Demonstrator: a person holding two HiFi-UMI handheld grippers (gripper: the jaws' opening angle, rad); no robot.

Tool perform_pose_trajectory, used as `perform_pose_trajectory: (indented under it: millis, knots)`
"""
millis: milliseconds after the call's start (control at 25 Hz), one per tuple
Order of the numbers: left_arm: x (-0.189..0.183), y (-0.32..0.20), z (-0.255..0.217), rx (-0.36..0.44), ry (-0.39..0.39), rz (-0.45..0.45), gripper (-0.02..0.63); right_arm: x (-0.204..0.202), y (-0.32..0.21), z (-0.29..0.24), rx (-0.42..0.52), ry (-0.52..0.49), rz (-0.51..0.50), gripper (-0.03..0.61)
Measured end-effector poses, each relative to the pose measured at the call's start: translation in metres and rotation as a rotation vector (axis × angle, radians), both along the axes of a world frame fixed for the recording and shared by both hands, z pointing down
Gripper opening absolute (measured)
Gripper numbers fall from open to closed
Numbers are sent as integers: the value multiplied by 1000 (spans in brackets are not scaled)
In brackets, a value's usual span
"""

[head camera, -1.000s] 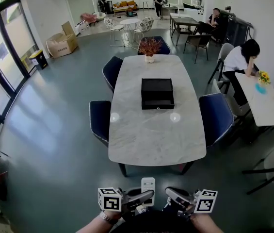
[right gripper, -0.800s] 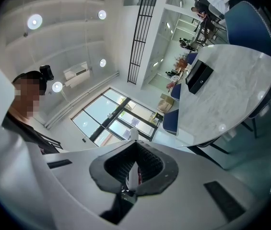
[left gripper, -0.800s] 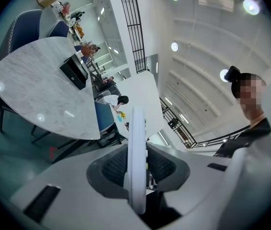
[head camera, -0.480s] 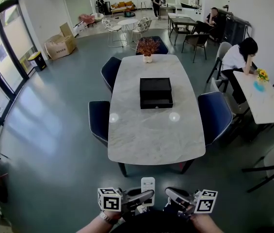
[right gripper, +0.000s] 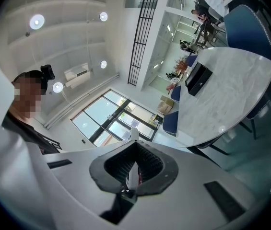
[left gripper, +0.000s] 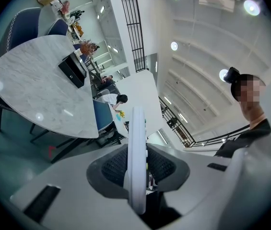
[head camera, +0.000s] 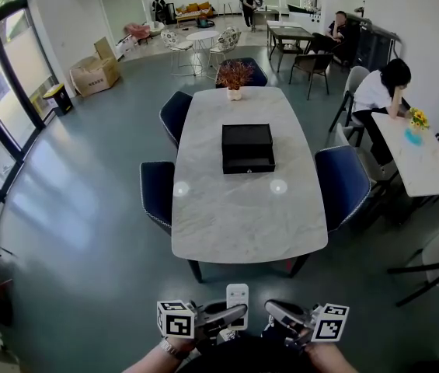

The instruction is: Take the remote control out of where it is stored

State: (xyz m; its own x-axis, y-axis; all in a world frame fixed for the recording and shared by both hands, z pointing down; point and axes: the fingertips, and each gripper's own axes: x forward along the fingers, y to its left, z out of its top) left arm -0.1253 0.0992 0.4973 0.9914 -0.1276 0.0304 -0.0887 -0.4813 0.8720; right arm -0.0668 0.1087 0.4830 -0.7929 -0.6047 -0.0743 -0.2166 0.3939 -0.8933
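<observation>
**Head view.** Marble table (head camera: 242,224) stands ahead, well apart from the operator. A black drawer box (head camera: 247,148) sits near its centre w/ the drawer front flush, i.e. closed. The remote control (head camera: 237,295) is not in the box. It stands upright, low in frame, in the left gripper (head camera: 235,312). The right gripper (head camera: 270,308) is just beside it, tip toward the remote but not touching. Both tools lie level, over bare floor (head camera: 87,231).

**Left gripper view.** Remote (left gripper: 136,157) is seen edge-on, dead centre. The pads pinch it flat-to-flat, one each side. Table (left gripper: 34,80) and box (left gripper: 73,70) are far off at upper left.

**Right gripper view.** Jaws are pressed together at the tips, w/ nothing gripped. A thin pale sliver shows in the slit; ID not possible. Table (right gripper: 226,90) and box (right gripper: 198,78) are at upper right.

**Judgement.** Removal looks complete, as the remote is out of storage.

**Hazards from here.**
- Slip or pivot: the grip is a single narrow pinch on a smooth, tall body. A quick swing or slack in the squeeze could let the remote rotate or slide out.
- Drop: there is no surface beneath, so a lost grip means a fall to hard floor.
- Knock: the right gripper is v. close, and a careless nudge could lever the remote out of the pads.
</observation>
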Motion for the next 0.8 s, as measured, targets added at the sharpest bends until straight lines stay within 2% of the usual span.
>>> perform_pose_trajectory:
  millis: [800]
  knots:
    - [-4, -8, 0, -10, -2, -11, 114, -4, -4, 5, -2, 6, 3, 9]
